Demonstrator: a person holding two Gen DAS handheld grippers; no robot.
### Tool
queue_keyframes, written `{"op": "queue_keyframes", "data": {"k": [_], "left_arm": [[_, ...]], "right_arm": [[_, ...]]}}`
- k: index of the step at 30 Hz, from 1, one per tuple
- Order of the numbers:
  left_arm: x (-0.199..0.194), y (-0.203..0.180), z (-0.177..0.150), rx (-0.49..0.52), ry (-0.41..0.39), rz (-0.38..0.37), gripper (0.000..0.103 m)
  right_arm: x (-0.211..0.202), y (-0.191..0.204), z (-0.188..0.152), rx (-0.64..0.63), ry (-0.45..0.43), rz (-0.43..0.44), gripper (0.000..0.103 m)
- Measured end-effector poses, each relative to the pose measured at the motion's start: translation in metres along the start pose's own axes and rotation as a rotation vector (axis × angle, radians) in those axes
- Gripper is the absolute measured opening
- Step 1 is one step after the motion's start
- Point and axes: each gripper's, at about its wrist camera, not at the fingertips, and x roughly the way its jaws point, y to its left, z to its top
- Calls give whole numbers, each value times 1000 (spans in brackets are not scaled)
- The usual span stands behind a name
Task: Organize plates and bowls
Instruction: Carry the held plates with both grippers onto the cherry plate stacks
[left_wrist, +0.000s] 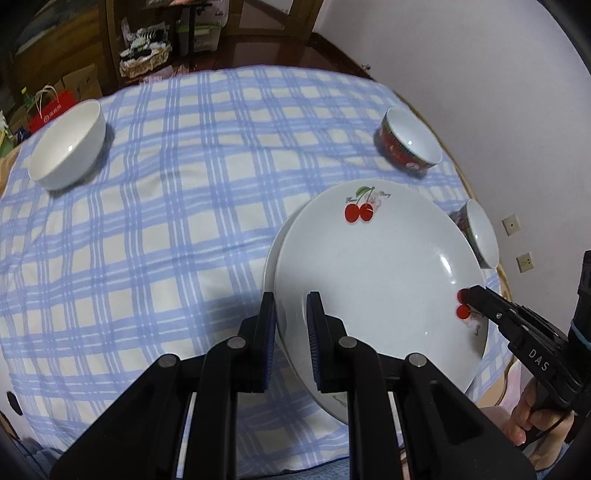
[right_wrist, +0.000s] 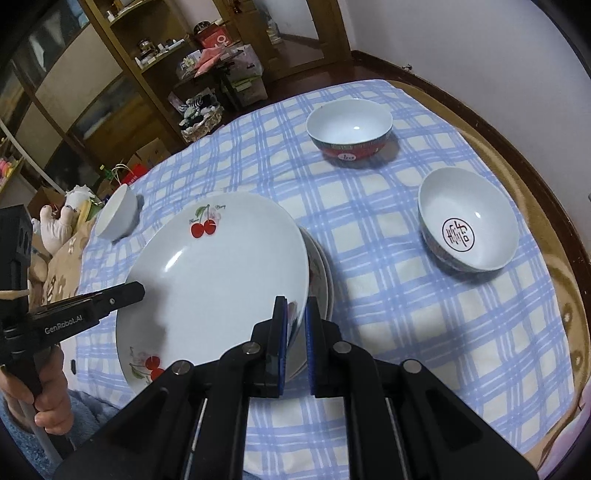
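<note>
A white cherry plate (left_wrist: 376, 280) is held over a second plate (left_wrist: 271, 258) on the blue checked tablecloth (left_wrist: 166, 229). My left gripper (left_wrist: 291, 306) is shut on the cherry plate's left rim. My right gripper (right_wrist: 296, 314) is shut on its right rim; the cherry plate (right_wrist: 221, 280) hangs just above the lower plate (right_wrist: 325, 280). A plain white bowl (left_wrist: 68, 146) sits far left. A red-banded bowl (left_wrist: 410, 142) sits far right. A bowl with a red character inside (right_wrist: 467, 229) stands to the right.
The round table's wooden edge (right_wrist: 546, 199) curves along the right by the wall. A cabinet (right_wrist: 74, 92), a basket (right_wrist: 201, 122) and boxes stand beyond the far side. A soft toy (right_wrist: 55, 229) lies left of the table.
</note>
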Motion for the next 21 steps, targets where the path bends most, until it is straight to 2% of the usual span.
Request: {"op": "queue_keyframes", "data": {"k": [7,11,13,16,21], "left_arm": [[19,7,-5,-15,34,34,16],[29,13,-9,-28,59,45,16],[34,13,-10,0,76,36,16],[40,7,-9,47,83,63,16],[49,5,-13,41,90,46,16]], "right_arm": [[16,7,-13,-38,-23,-27,10],[21,0,-20,7,-60,35,10],[24,-1,-20,12,-62,29,10],[24,-2,-19,26,-75,36,10],[25,-7,-21,53,-84,8,10]]}}
